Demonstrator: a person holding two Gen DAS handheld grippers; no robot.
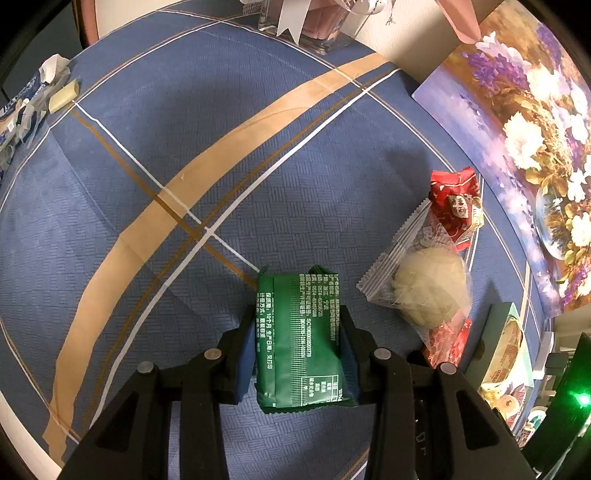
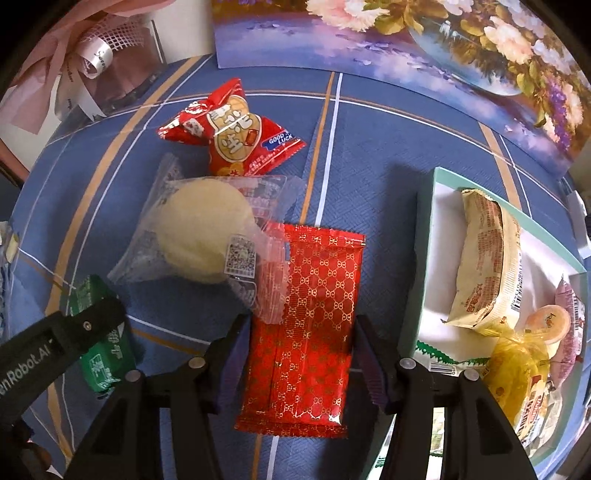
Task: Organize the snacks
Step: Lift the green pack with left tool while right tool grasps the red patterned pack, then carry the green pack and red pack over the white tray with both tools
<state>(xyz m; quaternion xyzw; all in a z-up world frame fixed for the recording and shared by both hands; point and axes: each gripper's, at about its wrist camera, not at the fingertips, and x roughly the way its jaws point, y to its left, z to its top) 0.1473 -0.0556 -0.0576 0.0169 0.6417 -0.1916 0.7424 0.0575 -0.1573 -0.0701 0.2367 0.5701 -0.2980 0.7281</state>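
A blue tablecloth point(image 1: 155, 155) with tan and white stripes filled most of both wrist views, and a flower painting point(image 2: 424, 48) leaned along the top of the right wrist view and the right edge of the left one. At the right of the right wrist view stood a pale green box point(image 2: 424, 236) with a white inside, already holding a cream snack packet point(image 2: 484, 258), a yellow wrapped snack point(image 2: 517, 362) and a small jelly cup point(image 2: 550, 321). In the lower middle of that view lay a red packet with a gold pattern point(image 2: 314, 325), flat on the cloth between the fingers of the right gripper point(image 2: 299, 362); its pads sat right at the packet's two long edges, and the jaws appeared closed on it. A clear-wrapped round pastry point(image 2: 199, 236) lay just left of and above it, its wrapper overlapping the red packet's upper left corner, and a red peanut packet point(image 2: 236, 136) lay above the pastry. In the left wrist view the left gripper point(image 1: 299, 343) pointed steeply down and clamped a green packet point(image 1: 303, 339) by its sides, low in the middle of the frame, with the cloth beneath. Crumpled wrappers point(image 1: 33, 99) sat at the upper left edge of that view, and a clear vase with ribbon point(image 1: 306, 26) at the top.
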